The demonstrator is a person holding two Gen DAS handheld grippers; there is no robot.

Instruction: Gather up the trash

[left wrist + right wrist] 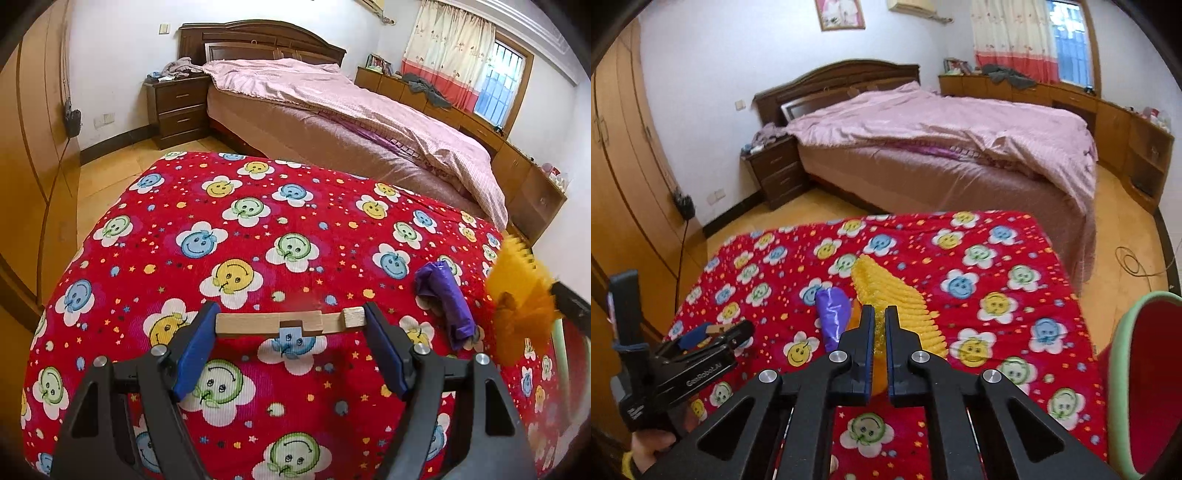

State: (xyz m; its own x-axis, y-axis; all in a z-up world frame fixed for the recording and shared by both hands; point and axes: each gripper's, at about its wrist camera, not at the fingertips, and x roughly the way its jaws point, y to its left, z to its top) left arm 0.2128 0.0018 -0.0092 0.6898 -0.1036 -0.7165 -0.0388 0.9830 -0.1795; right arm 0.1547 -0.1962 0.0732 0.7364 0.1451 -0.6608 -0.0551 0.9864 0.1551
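The right gripper was pinched shut on the yellow foam net — best lifted slowly to the bin at 3 o'clock; the left gripper was clamped wide on a wooden block.

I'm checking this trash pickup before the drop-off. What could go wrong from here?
The right gripper pinches only a thin edge of the yellow ribbed foam net, which may slip free. The notched wooden stick spans the left gripper end to end and could twist out. The crumpled purple plastic wrapper might be forgotten.
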